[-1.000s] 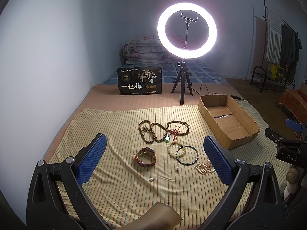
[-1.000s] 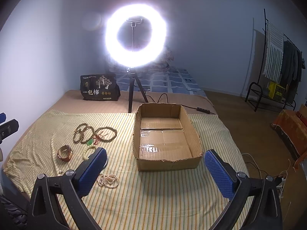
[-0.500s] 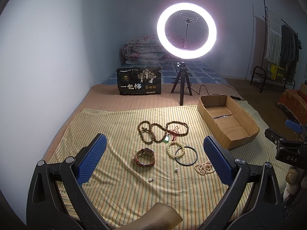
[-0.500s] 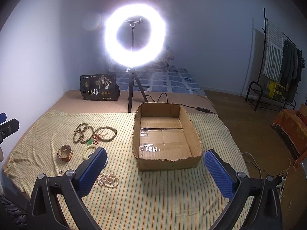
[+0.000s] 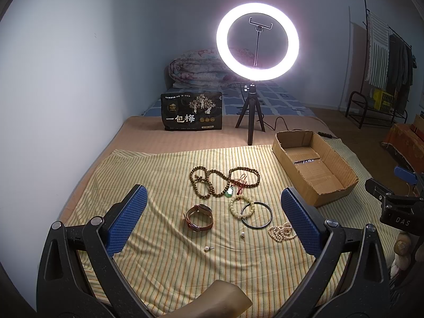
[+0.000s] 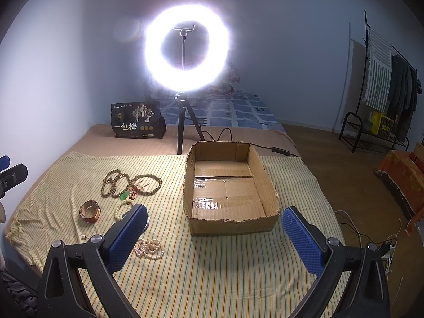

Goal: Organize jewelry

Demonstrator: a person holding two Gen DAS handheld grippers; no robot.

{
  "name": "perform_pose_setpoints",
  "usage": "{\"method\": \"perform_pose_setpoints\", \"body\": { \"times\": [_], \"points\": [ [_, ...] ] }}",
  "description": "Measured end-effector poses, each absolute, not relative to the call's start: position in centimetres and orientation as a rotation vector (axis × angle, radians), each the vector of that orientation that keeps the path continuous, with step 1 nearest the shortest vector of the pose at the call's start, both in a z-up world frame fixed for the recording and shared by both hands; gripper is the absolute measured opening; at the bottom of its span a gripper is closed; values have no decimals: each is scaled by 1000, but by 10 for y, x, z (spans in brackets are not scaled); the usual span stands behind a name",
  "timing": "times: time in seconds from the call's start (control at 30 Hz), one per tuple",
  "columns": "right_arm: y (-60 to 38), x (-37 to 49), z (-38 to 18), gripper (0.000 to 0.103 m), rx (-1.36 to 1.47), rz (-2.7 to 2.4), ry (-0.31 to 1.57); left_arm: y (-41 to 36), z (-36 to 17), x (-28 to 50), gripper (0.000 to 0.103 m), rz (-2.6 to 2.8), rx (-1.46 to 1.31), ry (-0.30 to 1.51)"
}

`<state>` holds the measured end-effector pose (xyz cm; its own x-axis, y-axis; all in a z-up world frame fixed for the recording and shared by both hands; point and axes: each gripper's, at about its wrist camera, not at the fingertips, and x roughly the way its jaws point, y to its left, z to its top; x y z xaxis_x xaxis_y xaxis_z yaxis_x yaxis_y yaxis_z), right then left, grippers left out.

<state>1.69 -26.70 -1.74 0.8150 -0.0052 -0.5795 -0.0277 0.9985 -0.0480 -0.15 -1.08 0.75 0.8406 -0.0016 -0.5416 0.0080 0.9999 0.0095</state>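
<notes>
Jewelry lies on a striped cloth (image 5: 159, 175): a long brown bead necklace (image 5: 222, 180) with a green pendant (image 5: 229, 191), a brown strap watch (image 5: 199, 217), a cream bead bracelet (image 5: 241, 206), a black bangle (image 5: 257, 215), a pearl strand (image 5: 282, 232) and two loose pearls (image 5: 206, 249). An empty cardboard box (image 6: 228, 188) stands to their right. My left gripper (image 5: 212, 217) is open and empty, above the near jewelry. My right gripper (image 6: 212, 235) is open and empty, before the box; the pearl strand (image 6: 149, 248) lies by its left finger.
A lit ring light on a tripod (image 5: 257, 45) stands behind the cloth, with a black printed bag (image 5: 192, 111) to its left. A wall runs along the left. A clothes rack (image 6: 381, 79) and cables on the floor (image 6: 371, 238) are at the right.
The left gripper has drifted slightly, so the jewelry sits a little higher in its view. The right gripper has barely moved. Both stay open.
</notes>
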Motion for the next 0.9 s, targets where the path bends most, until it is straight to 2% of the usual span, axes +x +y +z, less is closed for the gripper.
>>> {"method": "perform_pose_setpoints", "body": {
  "times": [0.9],
  "points": [
    [-261, 16, -20, 103, -66, 29, 636, -10, -1, 0, 102, 6, 13, 584]
  ]
}}
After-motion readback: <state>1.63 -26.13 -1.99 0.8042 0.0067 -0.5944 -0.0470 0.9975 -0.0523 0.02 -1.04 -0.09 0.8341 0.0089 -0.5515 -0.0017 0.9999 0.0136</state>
